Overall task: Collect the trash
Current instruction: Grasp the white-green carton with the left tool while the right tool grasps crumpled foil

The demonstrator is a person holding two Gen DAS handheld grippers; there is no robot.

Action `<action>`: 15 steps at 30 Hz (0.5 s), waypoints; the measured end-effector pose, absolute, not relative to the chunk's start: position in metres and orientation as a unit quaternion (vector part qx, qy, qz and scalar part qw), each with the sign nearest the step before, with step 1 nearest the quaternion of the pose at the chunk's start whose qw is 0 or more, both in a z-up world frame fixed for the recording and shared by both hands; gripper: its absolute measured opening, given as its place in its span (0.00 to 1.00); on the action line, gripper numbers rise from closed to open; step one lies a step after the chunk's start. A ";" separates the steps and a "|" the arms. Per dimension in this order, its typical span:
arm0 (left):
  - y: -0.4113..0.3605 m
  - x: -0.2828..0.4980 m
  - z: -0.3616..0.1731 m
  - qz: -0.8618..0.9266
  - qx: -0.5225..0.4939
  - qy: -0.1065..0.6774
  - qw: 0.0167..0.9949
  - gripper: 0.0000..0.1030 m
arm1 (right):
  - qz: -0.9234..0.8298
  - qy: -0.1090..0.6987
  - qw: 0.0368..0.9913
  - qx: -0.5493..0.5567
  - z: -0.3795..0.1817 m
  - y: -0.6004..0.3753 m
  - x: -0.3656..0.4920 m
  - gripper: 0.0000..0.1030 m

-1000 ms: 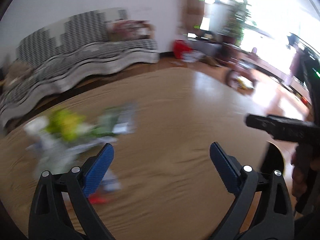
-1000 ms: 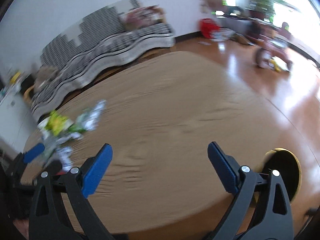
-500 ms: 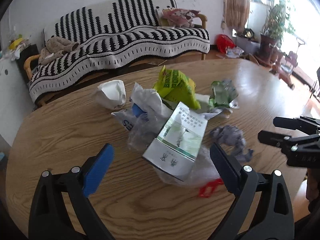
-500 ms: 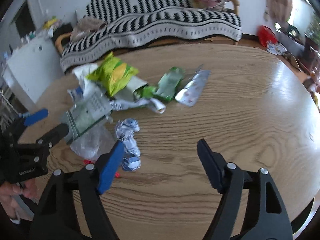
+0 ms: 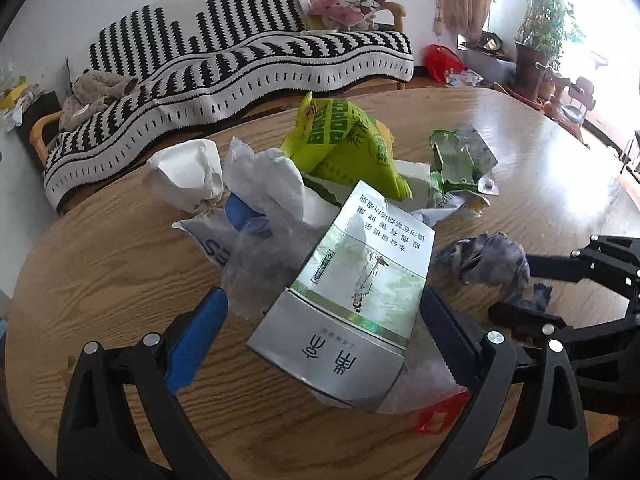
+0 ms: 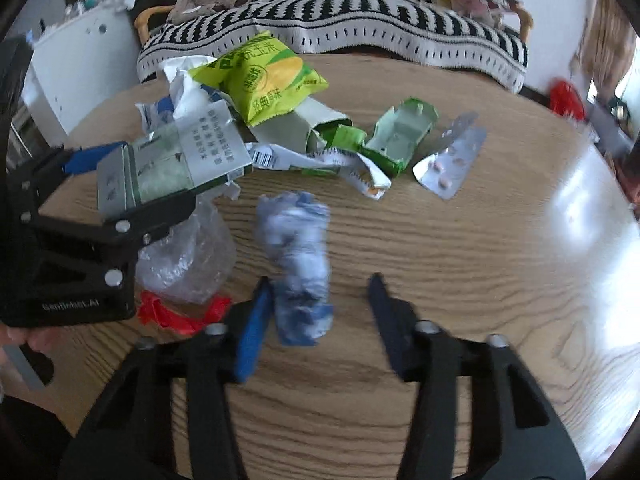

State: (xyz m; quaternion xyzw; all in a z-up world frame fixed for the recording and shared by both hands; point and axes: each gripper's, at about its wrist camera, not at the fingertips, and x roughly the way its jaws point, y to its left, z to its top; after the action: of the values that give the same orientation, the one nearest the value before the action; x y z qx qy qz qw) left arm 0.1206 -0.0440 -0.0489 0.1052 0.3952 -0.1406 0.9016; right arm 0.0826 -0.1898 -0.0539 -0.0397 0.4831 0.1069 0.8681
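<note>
From the left wrist camera, the left gripper [image 5: 320,328] is reaching into a heap of trash on a wooden table [image 5: 120,264], its blue fingers [image 5: 196,332] spread wide on either side of a silver and green carton [image 5: 352,300]. The right-hand pad looks close against the carton's edge, the left one stands clear of it, so the carton is being straddled and not yet pinched. Behind the carton are lying a yellow-green snack bag [image 5: 344,144], a crumpled white paper [image 5: 188,174], clear plastic wrap [image 5: 256,256] and a torn green box [image 5: 456,160]. A crumpled blue-grey wad [image 5: 488,260] is sitting to the right, with the other gripper beside it.

From the right wrist camera, the right gripper [image 6: 316,320] is closing its jaws around that blue-grey wad [image 6: 296,248]. The wad's near end is lying between the fingers; the left pad is just beside it, the right pad is still apart, so nothing is gripped yet. A pill blister sheet [image 6: 450,160] and a red plastic scrap [image 6: 180,314] are lying loose on the table.

As for progress, the job appears to be barely started: all the litter in view is still spread over the table. No bin, bag or other collecting container is showing in either view, so where the trash is going cannot be told.
</note>
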 end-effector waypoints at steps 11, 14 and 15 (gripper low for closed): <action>-0.059 0.102 -0.019 -0.165 0.121 0.363 0.909 0.57 | 0.101 0.463 0.881 -0.002 -0.028 -0.218 0.072 0.24; -0.058 0.098 -0.007 -0.165 0.108 0.357 0.913 0.57 | 0.098 0.456 0.884 0.014 -0.020 -0.229 0.068 0.24; -0.058 0.097 -0.003 -0.164 0.103 0.354 0.915 0.57 | 0.096 0.455 0.885 0.017 -0.018 -0.233 0.065 0.24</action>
State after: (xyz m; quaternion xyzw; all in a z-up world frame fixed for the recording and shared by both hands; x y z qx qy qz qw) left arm 0.0967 -0.0577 -0.0028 0.1031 0.3535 -0.1637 0.9152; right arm 0.0648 -0.2328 -0.0179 0.0172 0.4547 0.0965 0.8852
